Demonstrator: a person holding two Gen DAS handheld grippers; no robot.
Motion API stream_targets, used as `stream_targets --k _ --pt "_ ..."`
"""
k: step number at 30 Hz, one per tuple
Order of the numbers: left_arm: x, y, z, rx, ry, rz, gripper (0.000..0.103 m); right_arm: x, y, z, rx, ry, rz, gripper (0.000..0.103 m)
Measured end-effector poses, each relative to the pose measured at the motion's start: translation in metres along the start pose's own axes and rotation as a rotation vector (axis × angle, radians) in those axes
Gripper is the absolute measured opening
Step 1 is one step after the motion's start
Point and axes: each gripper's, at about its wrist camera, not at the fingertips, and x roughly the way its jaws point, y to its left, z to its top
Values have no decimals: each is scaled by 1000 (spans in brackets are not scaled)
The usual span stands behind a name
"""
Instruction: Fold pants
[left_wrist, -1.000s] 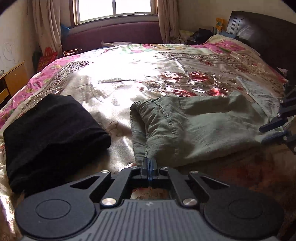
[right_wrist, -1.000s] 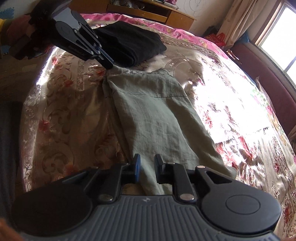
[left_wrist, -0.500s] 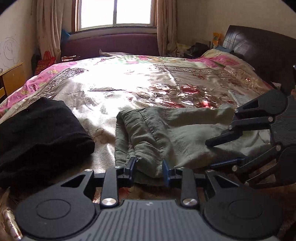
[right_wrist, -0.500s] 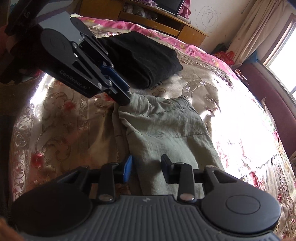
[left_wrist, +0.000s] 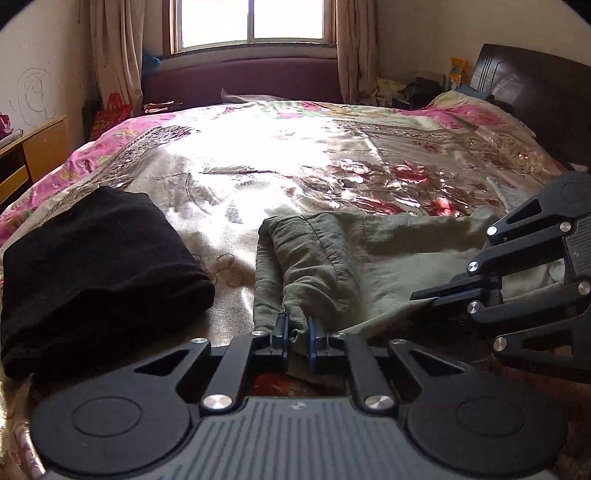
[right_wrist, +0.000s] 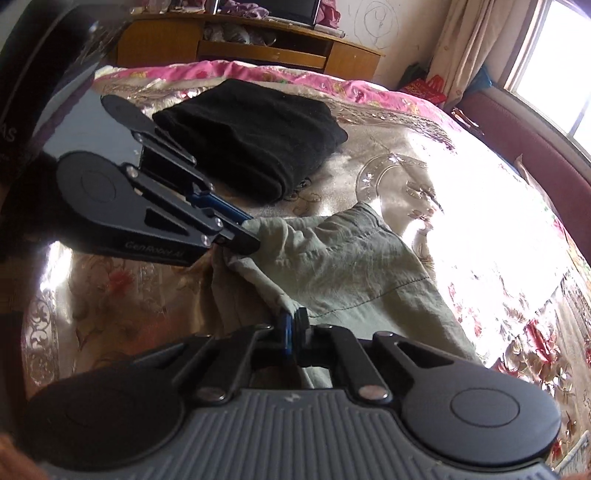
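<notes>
Olive-green pants lie folded on the flowered bedspread; they also show in the right wrist view. My left gripper is shut on the near edge of the pants at their left corner, cloth bunched between its fingers. It shows in the right wrist view pinching that corner. My right gripper is shut on the pants' near edge further along. It shows in the left wrist view at the right, fingertips closed on the cloth edge.
A folded black garment lies left of the pants, also seen in the right wrist view. The shiny bedspread stretches to the window. A dark headboard stands at right, a wooden cabinet beyond the bed's foot.
Both grippers were open around the pants' near edge half a second ago and have closed on it. The right gripper has come nearer the left one.
</notes>
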Motion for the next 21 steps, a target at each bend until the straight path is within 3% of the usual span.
stream_targets --k 2,4,7,12,18,21 --pt "-10 5 -1 -36 -23 14 26 -9 10 4 -21 -61 -2 2" --pt "-9 5 -6 -17 -18 62 26 -2 21 2 -38 -63 11 6" --pt "10 4 -22 24 72 119 31 28 36 -8 -68 80 62 17" --pt "-6 -6 -23 66 55 186 32 -13 22 -17 9 -5 48 25" --pt "-33 -23 -4 91 -8 215 32 -67 -48 -60 190 21 -113 29" --pt "-34 -56 14 140 -47 129 32 -77 -101 -96 279 107 -257 29"
